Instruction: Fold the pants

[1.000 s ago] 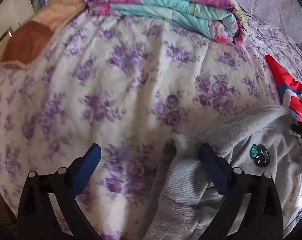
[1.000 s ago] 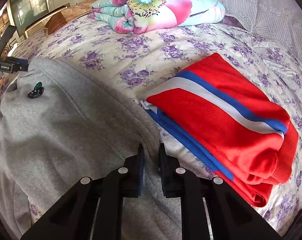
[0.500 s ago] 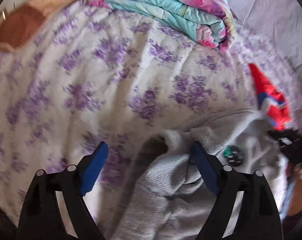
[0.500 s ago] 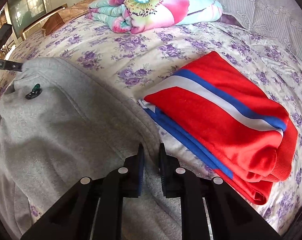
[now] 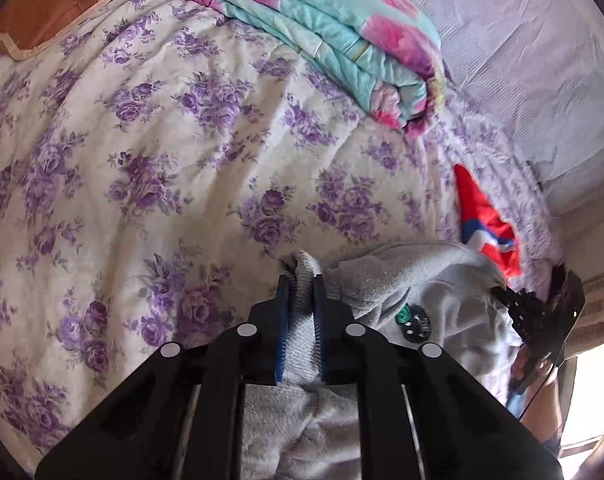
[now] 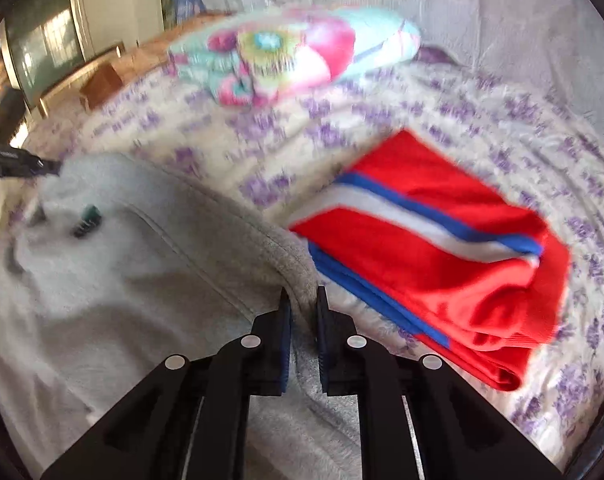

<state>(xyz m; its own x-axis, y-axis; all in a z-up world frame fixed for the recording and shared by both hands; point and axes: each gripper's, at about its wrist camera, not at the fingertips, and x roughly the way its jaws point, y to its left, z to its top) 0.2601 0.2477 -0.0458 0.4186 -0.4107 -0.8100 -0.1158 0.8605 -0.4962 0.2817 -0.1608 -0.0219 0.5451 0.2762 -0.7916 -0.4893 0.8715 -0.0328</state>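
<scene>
Grey sweatpants (image 5: 434,292) with a small dark green patch (image 5: 412,322) lie on a purple-flowered bedspread (image 5: 141,168). My left gripper (image 5: 300,284) is shut on one corner of their ribbed waistband. In the right wrist view my right gripper (image 6: 300,300) is shut on the other waistband corner of the same pants (image 6: 121,280), and the left gripper (image 6: 17,164) shows at the far left. The right gripper (image 5: 542,312) shows at the right edge of the left wrist view. The right view is blurred by motion.
Folded red pants with blue and white stripes (image 6: 442,248) lie right of the grey ones; they also show in the left wrist view (image 5: 486,224). A folded turquoise and pink quilt (image 5: 334,36) lies at the far side. A wooden headboard (image 5: 45,8) is at the upper left.
My left gripper has closed from wide open onto the waistband corner. The right gripper stays shut on the pants and is now moving, blurring its view.
</scene>
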